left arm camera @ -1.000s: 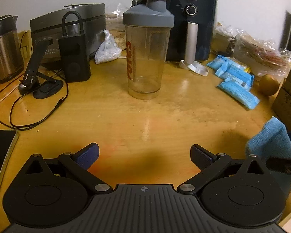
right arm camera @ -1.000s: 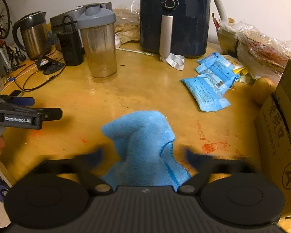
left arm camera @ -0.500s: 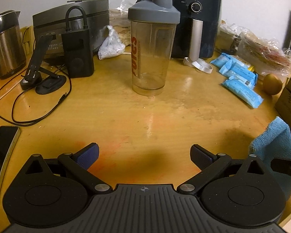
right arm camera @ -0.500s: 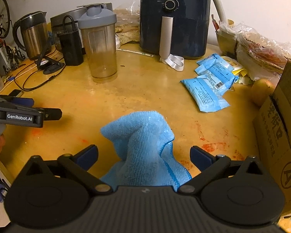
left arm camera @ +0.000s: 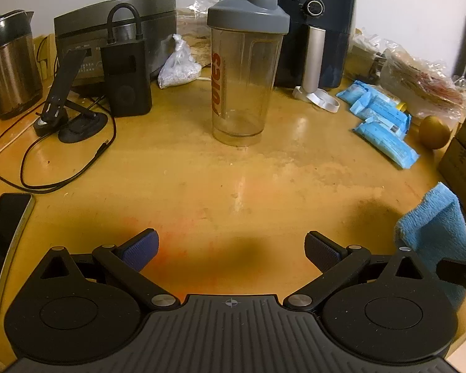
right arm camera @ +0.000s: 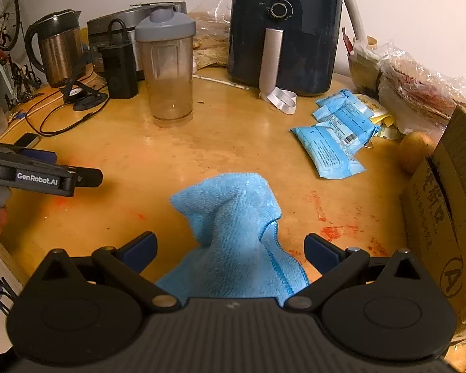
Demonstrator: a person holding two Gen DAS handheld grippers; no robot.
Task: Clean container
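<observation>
The clear plastic shaker bottle with a grey lid (left arm camera: 247,71) stands upright on the yellow wooden table (left arm camera: 202,180), well ahead of the left gripper (left arm camera: 231,245), whose fingers are spread apart and empty. The right gripper (right arm camera: 230,245) also has its fingers apart, with the crumpled blue microfibre cloth (right arm camera: 233,233) lying between them, unclamped.

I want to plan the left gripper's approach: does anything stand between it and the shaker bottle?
Nothing visible does. The left gripper is open, and only bare table lies between it and the shaker bottle. The cable and blue cloth lie off to the sides.
</observation>
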